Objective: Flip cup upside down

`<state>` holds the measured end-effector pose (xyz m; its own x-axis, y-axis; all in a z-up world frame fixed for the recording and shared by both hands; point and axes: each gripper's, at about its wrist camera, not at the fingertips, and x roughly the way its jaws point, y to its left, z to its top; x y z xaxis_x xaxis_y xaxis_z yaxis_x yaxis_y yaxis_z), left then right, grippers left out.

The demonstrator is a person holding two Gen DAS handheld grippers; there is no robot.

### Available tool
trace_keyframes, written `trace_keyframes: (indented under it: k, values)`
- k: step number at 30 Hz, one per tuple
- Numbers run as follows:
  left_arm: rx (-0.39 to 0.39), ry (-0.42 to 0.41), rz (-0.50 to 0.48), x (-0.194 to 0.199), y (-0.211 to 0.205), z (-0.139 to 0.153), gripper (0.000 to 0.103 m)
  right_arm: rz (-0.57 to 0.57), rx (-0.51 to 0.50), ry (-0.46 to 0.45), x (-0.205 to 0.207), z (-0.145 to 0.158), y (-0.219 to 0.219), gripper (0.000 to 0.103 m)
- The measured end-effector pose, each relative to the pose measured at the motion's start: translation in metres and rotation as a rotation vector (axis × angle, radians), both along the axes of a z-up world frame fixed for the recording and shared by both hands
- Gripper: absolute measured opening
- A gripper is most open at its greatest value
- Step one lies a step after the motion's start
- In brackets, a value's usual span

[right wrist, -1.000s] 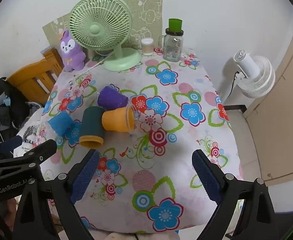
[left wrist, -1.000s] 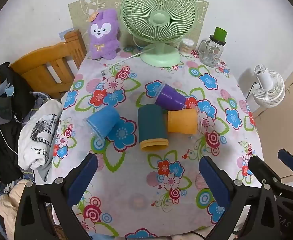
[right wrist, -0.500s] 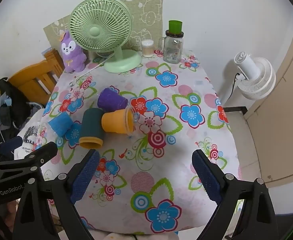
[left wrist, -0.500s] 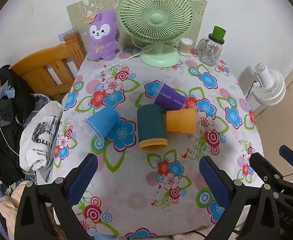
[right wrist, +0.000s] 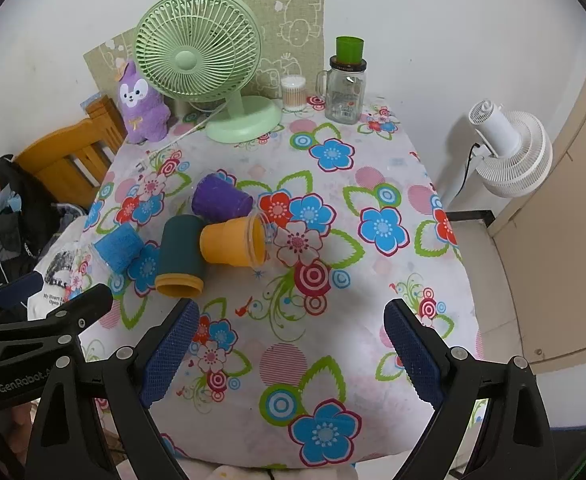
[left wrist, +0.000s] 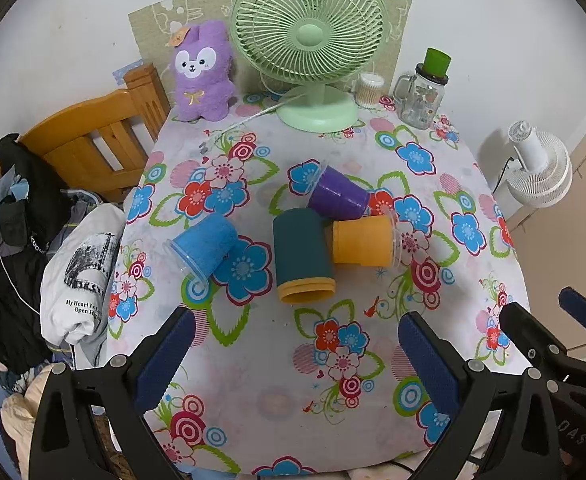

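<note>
Several cups lie on their sides on the flowered tablecloth: a blue cup, a dark teal cup with a yellow rim, an orange cup and a purple cup. They also show in the right wrist view: blue cup, teal cup, orange cup, purple cup. My left gripper is open and empty, above the table's near edge. My right gripper is open and empty, to the right of the left one.
A green desk fan, a purple plush toy, a jar of cotton swabs and a glass jar with a green lid stand at the table's far edge. A wooden chair with clothes is at the left. A white fan stands at the right.
Both grippers have drifted slightly back from the table; the view has shifted a little. The cups have not moved.
</note>
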<state>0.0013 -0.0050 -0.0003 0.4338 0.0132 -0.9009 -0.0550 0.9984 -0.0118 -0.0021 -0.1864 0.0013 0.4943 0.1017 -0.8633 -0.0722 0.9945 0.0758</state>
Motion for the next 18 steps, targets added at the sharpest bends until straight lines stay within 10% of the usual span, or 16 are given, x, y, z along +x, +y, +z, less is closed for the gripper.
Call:
trace_keyframes:
  k: [18]
  values:
    - [0.011, -0.003, -0.003, 0.004, -0.0012, -0.0046, 0.102, 0.021, -0.024, -0.001, 0.0065, -0.0001, 0.0037, 0.095]
